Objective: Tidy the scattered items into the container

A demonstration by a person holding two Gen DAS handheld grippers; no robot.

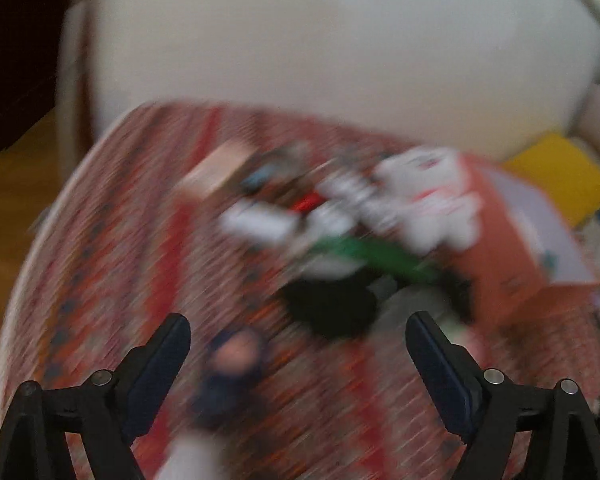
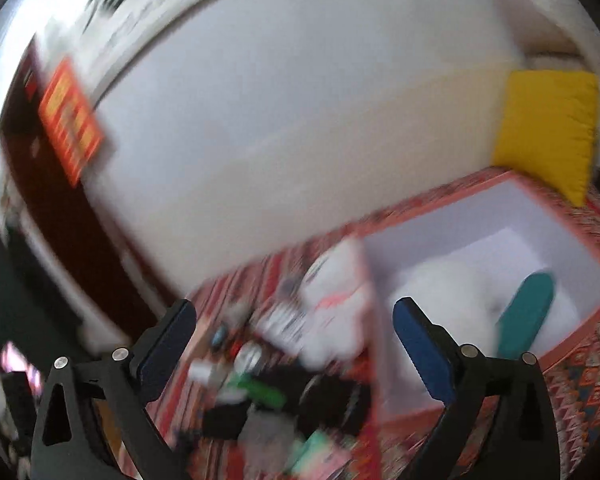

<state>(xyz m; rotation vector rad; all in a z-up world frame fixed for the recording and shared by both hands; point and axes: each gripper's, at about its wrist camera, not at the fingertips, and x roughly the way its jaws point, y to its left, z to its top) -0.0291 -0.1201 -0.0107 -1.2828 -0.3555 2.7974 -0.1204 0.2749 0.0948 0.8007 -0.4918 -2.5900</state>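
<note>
Both views are smeared by motion. An orange box [image 1: 512, 256] with a white inside stands at the right of a patterned red cloth [image 1: 112, 248]; in the right wrist view the box [image 2: 480, 248] holds a teal oblong item [image 2: 526, 312] and something white. Left of the box lies a heap of scattered items: a white bag with red print [image 1: 428, 196], a green item [image 1: 376, 254], a black item [image 1: 332, 304], a dark blue item [image 1: 232, 376]. My left gripper [image 1: 298, 338] is open above the cloth, nothing between its fingers. My right gripper [image 2: 294, 322] is open above the heap [image 2: 276, 384], empty.
A big white sofa or cushion [image 1: 320, 40] rises behind the cloth. A yellow cushion [image 2: 548, 128] lies beyond the box. Wooden floor [image 1: 16, 168] shows at the left. A dark cabinet with an orange-red sign [image 2: 70, 120] stands at the far left.
</note>
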